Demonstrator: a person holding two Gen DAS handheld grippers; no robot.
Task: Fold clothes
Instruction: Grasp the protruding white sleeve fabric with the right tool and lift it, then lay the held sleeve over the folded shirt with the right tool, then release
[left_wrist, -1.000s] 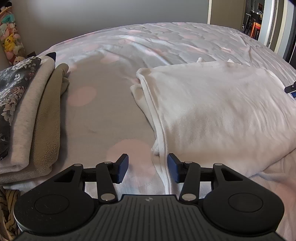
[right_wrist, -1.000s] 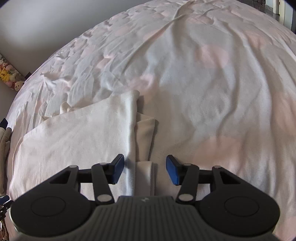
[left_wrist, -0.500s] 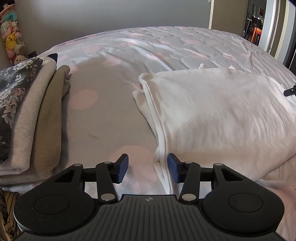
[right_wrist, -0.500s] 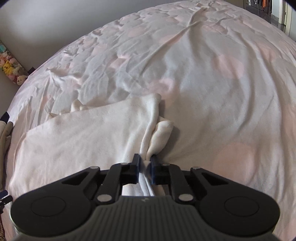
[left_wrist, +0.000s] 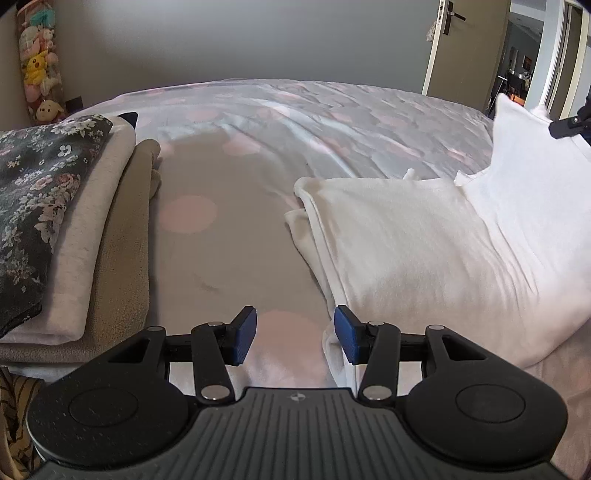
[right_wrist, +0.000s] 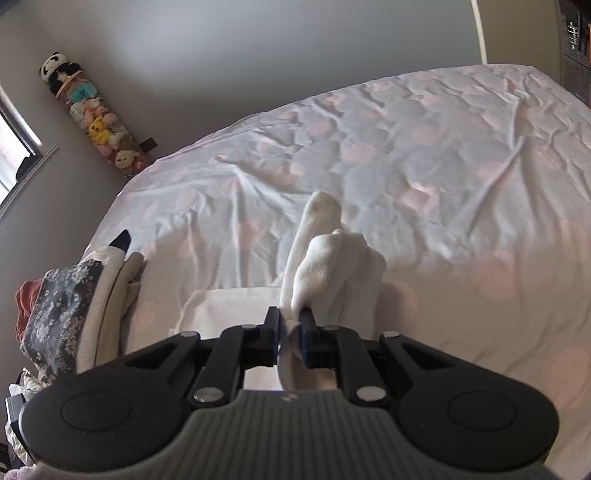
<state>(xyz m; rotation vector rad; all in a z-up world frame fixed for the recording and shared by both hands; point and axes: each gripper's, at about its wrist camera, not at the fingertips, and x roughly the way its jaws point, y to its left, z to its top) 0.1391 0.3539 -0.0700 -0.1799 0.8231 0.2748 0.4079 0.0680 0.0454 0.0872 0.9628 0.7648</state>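
Observation:
A white garment (left_wrist: 424, 251) lies partly folded on the bed, its right side lifted off the sheet. My left gripper (left_wrist: 294, 334) is open and empty, low over the bed at the garment's near left edge. My right gripper (right_wrist: 290, 328) is shut on the garment's bunched right edge (right_wrist: 325, 266) and holds it raised above the bed. The right gripper's tip also shows in the left wrist view (left_wrist: 569, 125), at the top of the lifted cloth.
A stack of folded clothes (left_wrist: 55, 229) with a dark floral piece on top sits at the bed's left edge, also in the right wrist view (right_wrist: 74, 314). The pink-dotted bedsheet (left_wrist: 229, 236) lies between stack and garment. Plush toys (right_wrist: 99, 122) hang in the far corner.
My right gripper closed on the garment's right edge and lifted it up off the bed. The left gripper stayed open at the garment's near left edge.

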